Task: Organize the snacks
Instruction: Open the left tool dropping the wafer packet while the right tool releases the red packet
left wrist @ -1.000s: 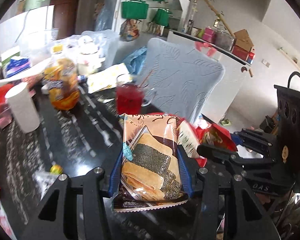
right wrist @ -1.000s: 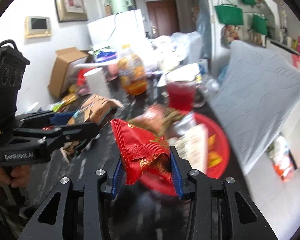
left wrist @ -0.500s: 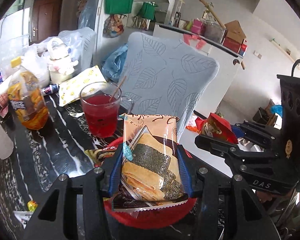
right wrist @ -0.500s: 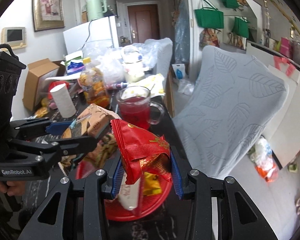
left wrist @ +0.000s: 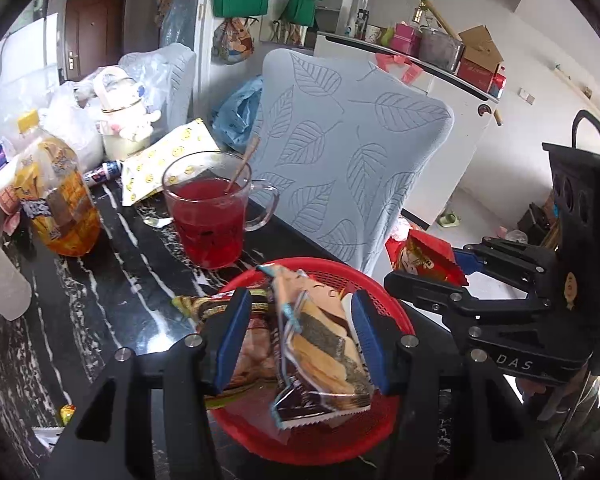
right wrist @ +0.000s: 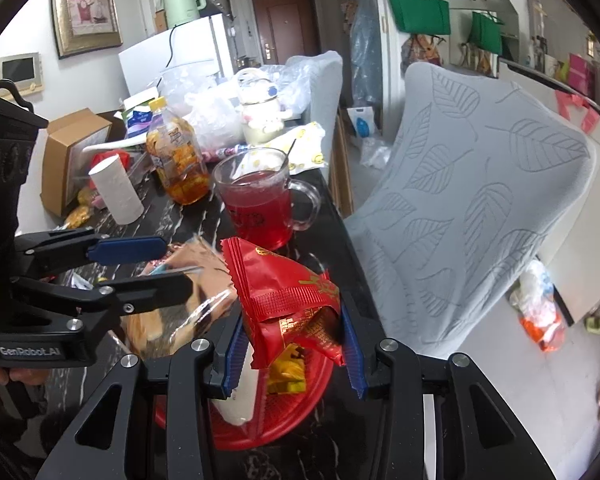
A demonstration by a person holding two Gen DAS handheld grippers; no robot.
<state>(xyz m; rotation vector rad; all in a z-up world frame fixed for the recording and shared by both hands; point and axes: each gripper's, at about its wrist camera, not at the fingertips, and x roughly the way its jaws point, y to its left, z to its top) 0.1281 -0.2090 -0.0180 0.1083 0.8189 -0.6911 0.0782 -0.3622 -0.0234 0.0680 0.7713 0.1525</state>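
While the left gripper jaws stand released around one seaweed cracker packet in the red basket, the right gripper clenches one red snack packet above the worktop's right edge.

My right hand-held gripper has its blue pads pinched on a red snack packet, held above the red basket on the dark worktop. In the basket I see a white packet and a small yellow one. On the left, my left hand-held gripper sits with its pads spread, a tan cracker packet loose between them. Beyond stand a glass mug of red drink, an orange drink bottle and a white paper roll.
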